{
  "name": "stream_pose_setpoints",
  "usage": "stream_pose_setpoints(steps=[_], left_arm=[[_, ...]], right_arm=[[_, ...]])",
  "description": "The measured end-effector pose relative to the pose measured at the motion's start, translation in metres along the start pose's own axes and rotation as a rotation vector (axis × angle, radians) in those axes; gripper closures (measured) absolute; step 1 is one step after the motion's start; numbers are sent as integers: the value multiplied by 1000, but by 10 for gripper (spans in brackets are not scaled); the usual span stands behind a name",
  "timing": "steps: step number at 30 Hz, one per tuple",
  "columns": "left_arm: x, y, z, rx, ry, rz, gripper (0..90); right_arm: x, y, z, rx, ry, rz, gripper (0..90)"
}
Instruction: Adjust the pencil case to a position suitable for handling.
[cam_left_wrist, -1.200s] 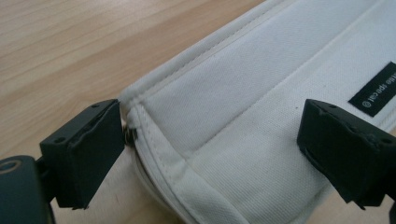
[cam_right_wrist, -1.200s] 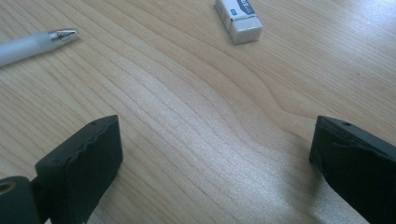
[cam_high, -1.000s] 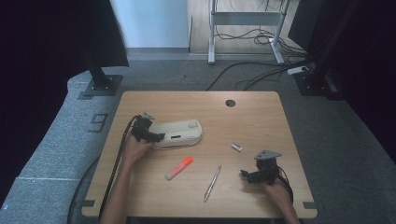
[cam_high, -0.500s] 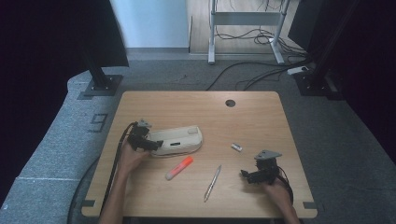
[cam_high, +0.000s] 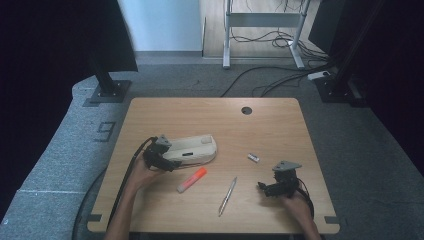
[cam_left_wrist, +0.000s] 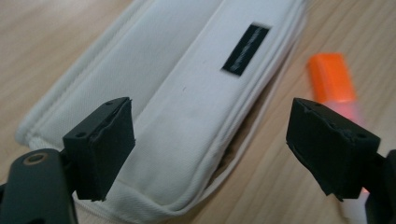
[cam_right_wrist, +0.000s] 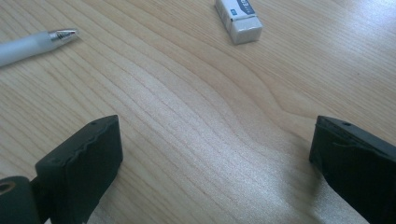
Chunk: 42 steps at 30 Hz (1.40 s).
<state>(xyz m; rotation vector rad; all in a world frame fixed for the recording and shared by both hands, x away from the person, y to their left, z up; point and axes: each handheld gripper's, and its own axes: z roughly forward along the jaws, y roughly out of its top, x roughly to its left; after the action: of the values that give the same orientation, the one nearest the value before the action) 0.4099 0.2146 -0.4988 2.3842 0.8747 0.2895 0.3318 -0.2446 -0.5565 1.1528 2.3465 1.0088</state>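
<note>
A white fabric pencil pouch (cam_high: 192, 149) lies left of centre on the wooden table (cam_high: 280, 125). My left gripper (cam_high: 170, 161) is at its left end, open. In the left gripper view the pouch (cam_left_wrist: 196, 93) has its near end between the jaws of that gripper (cam_left_wrist: 212, 121), which have just been closing; the pads do not press on it. An orange highlighter (cam_high: 192, 179) (cam_left_wrist: 334, 84) lies just beside the pouch. My right gripper (cam_high: 263, 188) (cam_right_wrist: 217, 140) rests open over bare wood near the front right, with a pen (cam_high: 227, 196) (cam_right_wrist: 32, 44) and a small eraser (cam_high: 253, 158) (cam_right_wrist: 240, 18) ahead of it.
A round cable hole (cam_high: 246, 110) sits near the table's far edge. A black stand base (cam_high: 107, 92) and loose cables (cam_high: 280, 80) lie on the grey floor beyond the table. The person's forearms come in over the front edge.
My left gripper has moved toward the near edge and slightly right, and the pouch lies a little nearer too. The right gripper has stayed in place.
</note>
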Motion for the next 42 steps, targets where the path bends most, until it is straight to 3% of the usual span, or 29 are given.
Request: stream_pose_setpoints(steps=[4, 5, 7, 12, 20, 25, 29, 36, 38, 42], left_arm=[[8, -12, 10, 23, 30, -3, 227], [5, -18, 12, 1, 61, 33, 241], [3, -19, 12, 1, 76, 42, 266], [1, -18, 11, 17, 88, 60, 370], [-3, -13, 9, 1, 83, 38, 576], [-6, -6, 5, -19, 52, 5, 634], [-3, -6, -2, -64, 8, -58, 679], [-5, -4, -12, -111, 10, -99, 722], [-3, -5, -18, -130, -5, -129, 728], [-2, -5, -21, -142, -14, -148, 734]], right_arm=[[0, 0, 0, 0, 0, 0, 21], [0, 0, 0, 0, 0, 0, 21], [0, 0, 0, 0, 0, 0, 21], [0, 0, 0, 0, 0, 0, 21], [0, 0, 0, 0, 0, 0, 21], [0, 0, 0, 0, 0, 0, 21], [0, 0, 0, 0, 0, 1, 21], [0, 0, 0, 0, 0, 0, 22], [0, 0, 0, 0, 0, 0, 22], [0, 0, 0, 0, 0, 0, 22]])
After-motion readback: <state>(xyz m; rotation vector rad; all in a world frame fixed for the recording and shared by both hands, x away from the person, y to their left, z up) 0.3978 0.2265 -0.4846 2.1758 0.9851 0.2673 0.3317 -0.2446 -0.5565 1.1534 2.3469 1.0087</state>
